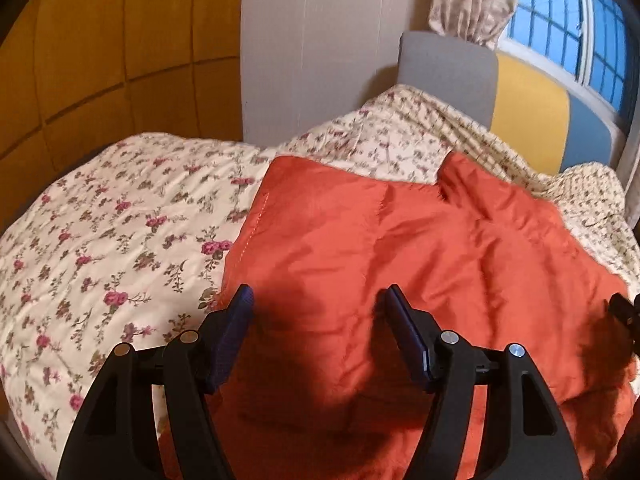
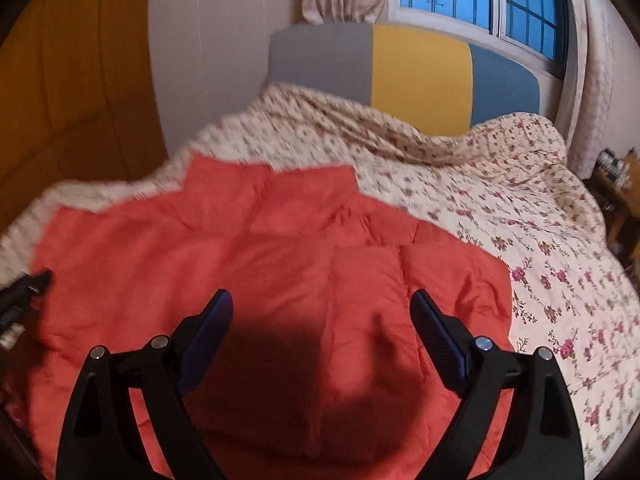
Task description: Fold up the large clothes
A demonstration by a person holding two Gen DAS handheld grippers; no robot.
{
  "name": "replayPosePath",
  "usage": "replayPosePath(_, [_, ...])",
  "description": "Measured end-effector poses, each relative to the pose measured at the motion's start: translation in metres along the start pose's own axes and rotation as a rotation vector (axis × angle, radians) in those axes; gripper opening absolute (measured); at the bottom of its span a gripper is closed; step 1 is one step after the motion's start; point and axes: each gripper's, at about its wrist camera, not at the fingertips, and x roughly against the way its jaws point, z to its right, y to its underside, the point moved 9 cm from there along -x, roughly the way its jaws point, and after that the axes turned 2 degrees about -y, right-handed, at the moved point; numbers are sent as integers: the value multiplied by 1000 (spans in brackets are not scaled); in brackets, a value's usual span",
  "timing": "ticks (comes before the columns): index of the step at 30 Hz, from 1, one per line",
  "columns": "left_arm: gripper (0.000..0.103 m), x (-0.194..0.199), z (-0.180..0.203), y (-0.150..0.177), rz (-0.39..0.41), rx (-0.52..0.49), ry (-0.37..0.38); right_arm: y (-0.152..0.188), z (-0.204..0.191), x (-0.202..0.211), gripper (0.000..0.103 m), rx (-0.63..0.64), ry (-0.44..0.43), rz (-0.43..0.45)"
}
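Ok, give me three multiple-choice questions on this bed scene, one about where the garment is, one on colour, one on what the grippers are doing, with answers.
1. Where does the orange garment lie?
A. on the floral quilt
B. on a chair
C. on the floor

2. What colour is the middle panel of the headboard?
A. green
B. yellow
C. red

3. How are the left gripper and right gripper set?
A. both clamped on cloth
B. one clamped on cloth
C. both open, holding nothing

Answers: 1 A, quilt shows around the garment; 2 B, yellow sits between grey and blue; 3 C, clear gaps between the fingers above the cloth.
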Motion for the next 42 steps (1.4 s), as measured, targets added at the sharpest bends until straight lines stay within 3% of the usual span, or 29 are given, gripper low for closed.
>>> replayPosePath(5, [91,-24,-12,14,-57,46,43,27,8,-31,94,-34,-5,-31])
replayPosePath(9, [93,-22,-31,17,-84,150,57,32,7,-33,94,-13,22,-31])
replayPosePath(12, [88,5,-32,5,-8,190,70,32,9,-35,95,-21,20,-28])
replayPosePath(14, [70,21,-28,-13,65,160,40,33,8,-35,95,-17,25,-26])
replayPosePath(15, [69,25,-22,-24,93,141,38,32,6,-35,95,-17,25,-27])
replayPosePath(18, [65,13,-1,-44,98,86,67,32,6,-35,95,-21,20,-28])
replayPosePath(20, [52,-6,10,-50,77,32,46,34,4,-34,95,-22,19,-28])
replayPosePath(23, [51,-40,16,-47,34,-18,9,34,4,-34,96,-25,14,-31])
replayPosePath(26, [51,-67,17,-36,-9,-39,19,33,3,-36,96,-23,11,-33])
replayPosePath(34, [51,-83,20,-23,-38,-43,35,32,4,-40,98,-29,8,-41])
replayPosePath(36, [54,-77,20,-24,-35,-60,11,32,6,-39,98,-43,-10,-45])
replayPosePath(37, [65,-71,21,-24,-33,-68,-1,30,8,-37,98,-59,-30,-45])
replayPosePath(38, [84,-62,21,-24,-28,-69,-7,28,10,-34,98,-71,-42,-41])
replayPosePath(39, [91,-50,21,-23,-14,-61,-4,26,12,-29,98,-81,-49,-32])
replayPosePath(42, [94,-5,27,-26,86,-24,58,10,15,3,97,-126,-79,65])
